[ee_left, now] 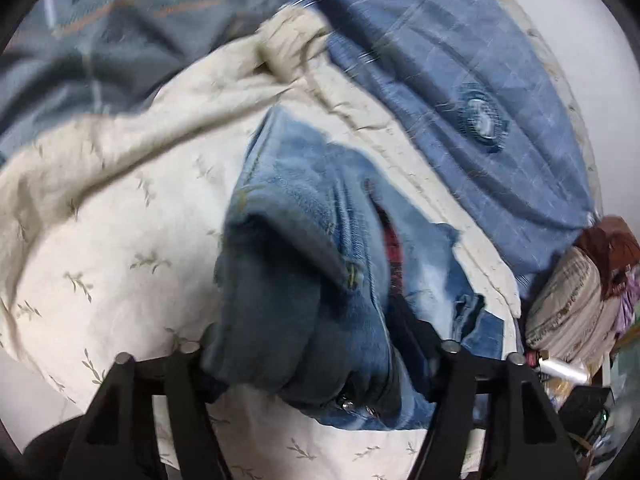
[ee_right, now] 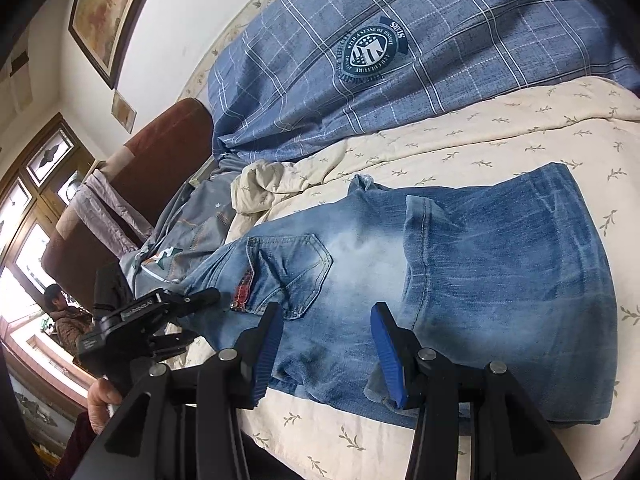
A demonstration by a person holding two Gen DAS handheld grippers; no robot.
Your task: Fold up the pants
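Lying across the cream leaf-print quilt (ee_right: 480, 140), the jeans (ee_right: 460, 264) already have a leg doubled back over the seat area, its hem edge sitting beside the back pocket (ee_right: 292, 268), so at least one fold looks done, while the waistband end is bunched and lifted, which suggests the next fold is in progress and the final flattening is left. The left gripper (ee_right: 196, 300) is clamped on the waistband end of the jeans; in its own view the denim (ee_left: 320, 280) fills the space between the fingers and hides the tips, but the right view shows its jaws pinched on the fabric. The right gripper (ee_right: 324, 344) hangs just above the near edge of the jeans with its blue pads (ee_right: 386, 344) spread apart, holding nothing. For room, the quilt offers bare surface on the near side and beyond the folded leg. The blue plaid duvet (ee_right: 400, 48) lies along the far side, and a grey printed cloth (ee_right: 192, 232) sits close to the waistband end, so a carry in that direction could drag or snag on them.
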